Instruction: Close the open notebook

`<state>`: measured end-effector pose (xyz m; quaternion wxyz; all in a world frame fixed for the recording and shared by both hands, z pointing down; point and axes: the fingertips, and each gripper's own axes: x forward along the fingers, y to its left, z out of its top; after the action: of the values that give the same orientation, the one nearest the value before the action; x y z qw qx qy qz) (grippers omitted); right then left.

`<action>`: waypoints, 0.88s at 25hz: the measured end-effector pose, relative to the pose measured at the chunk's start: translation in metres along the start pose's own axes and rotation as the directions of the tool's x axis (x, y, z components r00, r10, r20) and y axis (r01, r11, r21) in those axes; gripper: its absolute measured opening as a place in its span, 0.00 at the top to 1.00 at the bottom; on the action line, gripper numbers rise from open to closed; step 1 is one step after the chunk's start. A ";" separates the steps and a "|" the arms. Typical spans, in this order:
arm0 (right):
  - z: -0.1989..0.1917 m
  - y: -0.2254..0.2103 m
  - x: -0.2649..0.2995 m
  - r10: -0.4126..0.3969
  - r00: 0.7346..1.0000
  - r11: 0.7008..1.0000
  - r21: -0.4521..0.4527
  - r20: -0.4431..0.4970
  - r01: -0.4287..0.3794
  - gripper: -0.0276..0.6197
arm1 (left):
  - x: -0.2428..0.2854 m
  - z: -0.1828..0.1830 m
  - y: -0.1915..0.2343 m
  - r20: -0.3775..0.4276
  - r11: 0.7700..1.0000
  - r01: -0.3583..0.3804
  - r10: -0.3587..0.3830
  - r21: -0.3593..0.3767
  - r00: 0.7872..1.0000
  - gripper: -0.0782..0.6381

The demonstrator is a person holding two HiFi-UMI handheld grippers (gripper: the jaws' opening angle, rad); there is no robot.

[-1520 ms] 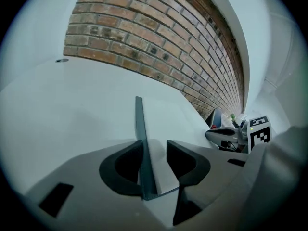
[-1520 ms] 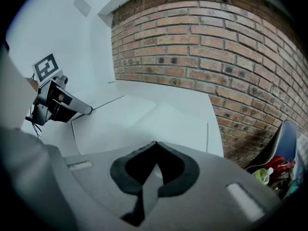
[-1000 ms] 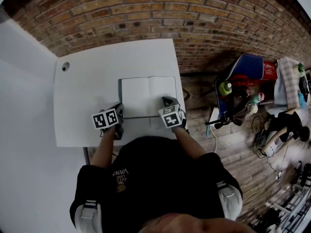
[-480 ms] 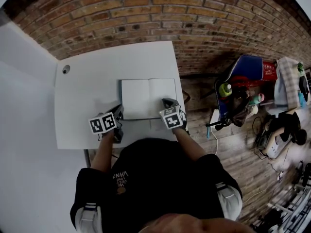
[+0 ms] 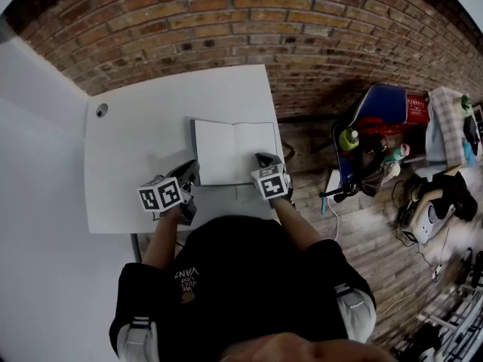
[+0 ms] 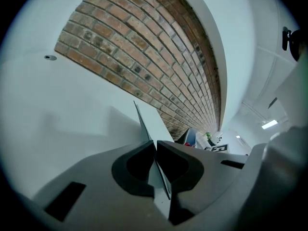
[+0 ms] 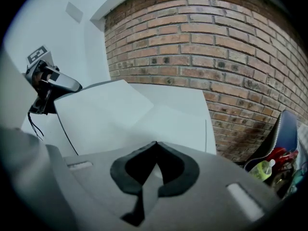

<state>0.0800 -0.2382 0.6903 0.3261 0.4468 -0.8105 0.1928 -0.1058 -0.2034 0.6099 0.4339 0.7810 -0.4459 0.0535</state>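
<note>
The open white-paged notebook [image 5: 232, 151] lies on the flat white table [image 5: 143, 149], near the edge closest to the person, with the red brick wall [image 5: 226, 21] beyond the far edge. The left gripper [image 5: 190, 173] has it by the near left corner. In the left gripper view the jaws are pinched tight on a thin sheet seen edge-on, the dark-edged left cover [image 6: 144, 124], which runs up out of the grip and stands clear of the table. The right gripper view confirms it: the left half [image 7: 96, 114] is raised off the surface and tilted, while the right half [image 7: 178, 124] lies flat.

The right gripper [image 5: 264, 159] sits at the near right corner of the notebook. Its jaws are drawn together tip to tip with nothing between them. It looks to be steadying that side, though contact with the page can't be made out.

So the close is under way but early. The cover is caught and lifted partway, well short of upright. What remains, by the look of it, is to swing it over the spine, lay it on the right half and let go, with the right gripper out of the way first.
</note>
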 end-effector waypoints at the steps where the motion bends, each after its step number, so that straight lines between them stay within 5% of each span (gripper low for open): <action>1: 0.000 0.000 0.000 0.000 1.000 1.000 0.000 0.000 0.000 0.96 | 0.000 0.003 -0.008 0.005 1.000 0.019 -0.019 0.005 1.000 0.85; 12: -0.001 0.001 -0.001 -0.003 1.000 1.000 -0.013 0.002 0.003 0.96 | 0.013 0.013 -0.073 0.007 0.981 0.179 -0.180 0.078 0.984 0.84; 22: 0.001 -0.003 -0.005 0.009 1.000 1.000 0.017 0.018 -0.009 0.96 | 0.033 0.010 -0.113 -0.060 0.951 0.246 -0.239 0.189 0.969 0.84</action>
<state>0.0844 -0.2370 0.6861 0.3144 0.4476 -0.8136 0.1970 -0.0052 -0.2070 0.5481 0.3666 0.8674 -0.3314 0.0576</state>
